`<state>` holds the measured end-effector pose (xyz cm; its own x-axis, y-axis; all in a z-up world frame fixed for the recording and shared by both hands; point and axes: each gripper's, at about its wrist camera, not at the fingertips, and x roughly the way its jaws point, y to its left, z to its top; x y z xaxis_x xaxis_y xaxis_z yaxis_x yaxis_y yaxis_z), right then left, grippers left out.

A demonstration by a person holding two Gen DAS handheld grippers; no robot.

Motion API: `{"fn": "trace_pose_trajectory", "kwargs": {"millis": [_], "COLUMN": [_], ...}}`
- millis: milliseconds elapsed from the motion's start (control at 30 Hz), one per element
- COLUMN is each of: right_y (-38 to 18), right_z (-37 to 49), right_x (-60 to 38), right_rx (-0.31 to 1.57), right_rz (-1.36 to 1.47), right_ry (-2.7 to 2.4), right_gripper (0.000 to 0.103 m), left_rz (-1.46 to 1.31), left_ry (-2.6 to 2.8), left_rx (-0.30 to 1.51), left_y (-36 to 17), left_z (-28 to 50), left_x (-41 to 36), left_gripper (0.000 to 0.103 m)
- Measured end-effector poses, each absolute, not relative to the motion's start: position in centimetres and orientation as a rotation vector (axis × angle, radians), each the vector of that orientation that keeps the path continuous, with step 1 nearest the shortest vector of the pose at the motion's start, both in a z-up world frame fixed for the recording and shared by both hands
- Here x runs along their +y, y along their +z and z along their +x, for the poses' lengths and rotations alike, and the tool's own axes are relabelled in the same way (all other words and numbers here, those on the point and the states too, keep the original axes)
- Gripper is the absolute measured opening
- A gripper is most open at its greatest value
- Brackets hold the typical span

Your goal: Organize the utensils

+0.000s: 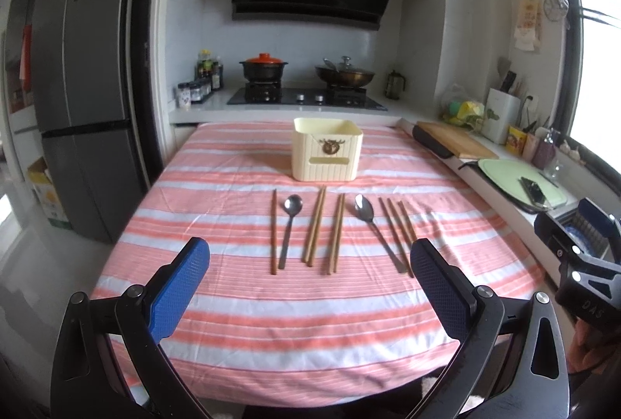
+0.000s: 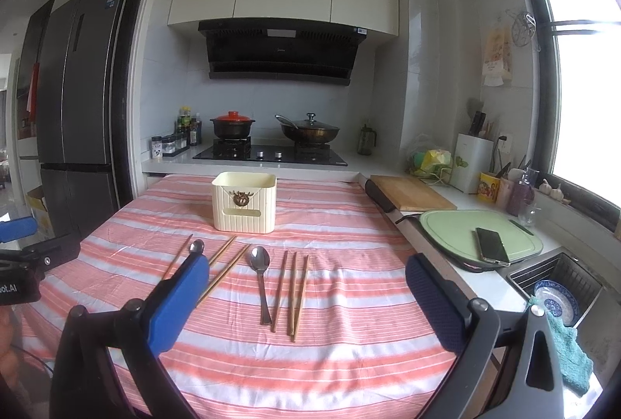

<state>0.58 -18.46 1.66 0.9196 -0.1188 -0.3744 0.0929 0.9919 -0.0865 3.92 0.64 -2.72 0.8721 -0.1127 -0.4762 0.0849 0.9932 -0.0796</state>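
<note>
Covering the table: one pink-and-white striped cloth [image 1: 233, 322], bearing every task item.
Container: one cream ribbed box [image 1: 328, 155] with a brown emblem on its front, upright at the far middle of the cloth; all places below are given from it.
Chopsticks, count: eight visible in the left wrist view, all lying on the cloth on the near side of the box, running roughly near to far.
Single chopstick: one dark stick [image 1: 274, 231], near-left of the box, outermost on that side.
First pair: two light sticks [image 1: 314, 227], straight in front of the box, touching along their length.
Second pair: two sticks [image 1: 336, 233], just right of the first pair.
Group of three: three sticks [image 2: 291, 293], near-right of the box, fanned slightly apart.
Spoons, count: two metal ones, bowls toward the box.
Left spoon: [image 1: 290, 225], between the single chopstick and the first pair.
Right spoon: [image 2: 261, 279], between the second pair and the group of three.
Left gripper: [image 1: 309, 265], spread wide, grasping nothing, above the near ends of the utensils.
Right gripper: [image 2: 306, 277], likewise spread and empty, near-right of the box.
</note>
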Motion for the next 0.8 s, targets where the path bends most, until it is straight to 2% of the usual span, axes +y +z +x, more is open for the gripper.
{"fn": "trace_pose_trajectory", "kwargs": {"millis": [400, 633, 800], "right_y": [-0.8, -3.1, -5.3], "right_z": [3.7, 6.5, 9.4], "right_x": [-18.3, -19.0, -20.5], "right_rx": [0.459, 0.567, 0.673], "right_rz": [-0.063, 0.0, 0.061], "right_ry": [-0.032, 0.069, 0.075], "right_gripper": [0.103, 0.103, 0.103], "left_rz": [-0.086, -0.057, -0.039], "left_ry": [-0.134, -0.117, -0.104], "left_rx": [0.639, 0.708, 0.77], "left_y": [-6.3, -8.3, -9.5], "left_z": [8.2, 12.2, 17.7], "left_x": [1.5, 2.1, 4.9], "left_gripper": [0.103, 0.103, 0.103]}}
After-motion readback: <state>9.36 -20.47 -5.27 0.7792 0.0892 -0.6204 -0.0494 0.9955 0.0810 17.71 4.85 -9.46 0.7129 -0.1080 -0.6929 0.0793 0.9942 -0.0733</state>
